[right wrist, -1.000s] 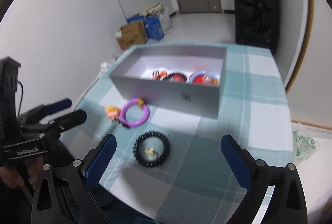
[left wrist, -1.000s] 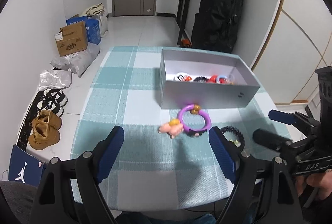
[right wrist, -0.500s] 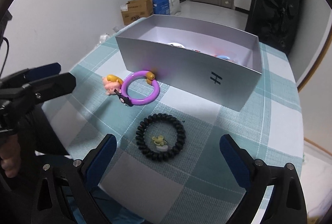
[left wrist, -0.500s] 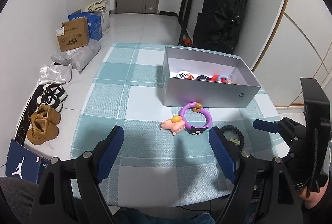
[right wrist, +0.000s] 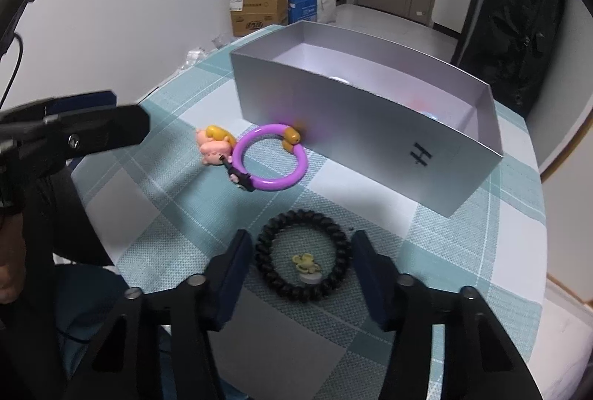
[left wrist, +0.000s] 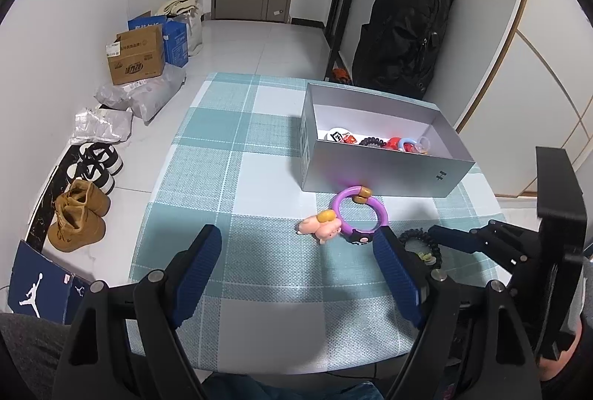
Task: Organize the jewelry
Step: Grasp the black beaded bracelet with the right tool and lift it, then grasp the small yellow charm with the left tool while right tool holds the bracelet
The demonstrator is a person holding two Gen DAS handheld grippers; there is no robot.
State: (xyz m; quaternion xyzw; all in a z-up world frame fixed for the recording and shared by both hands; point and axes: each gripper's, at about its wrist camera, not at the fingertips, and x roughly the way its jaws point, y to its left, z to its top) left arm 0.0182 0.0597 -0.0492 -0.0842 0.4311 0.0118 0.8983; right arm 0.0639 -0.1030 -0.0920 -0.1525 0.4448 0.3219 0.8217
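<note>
The right gripper (right wrist: 302,274) has its jaws partly apart, one pad on each side of the black coil band (right wrist: 302,255), close beside it; whether they touch it I cannot tell. The band lies flat on the table (right wrist: 463,274) near its front edge, with a small yellow charm (right wrist: 305,261) inside the loop. The left gripper (left wrist: 298,266) hangs with jaws wide apart, holding nothing, above the front edge. Between the band and the box (right wrist: 370,129) lies the purple ring (right wrist: 272,157), its orange bead against the box's front wall, with a pink pig (right wrist: 213,146) at the ring's left side. The box sits toward the table's far right corner and holds several small pieces (left wrist: 378,142).
</note>
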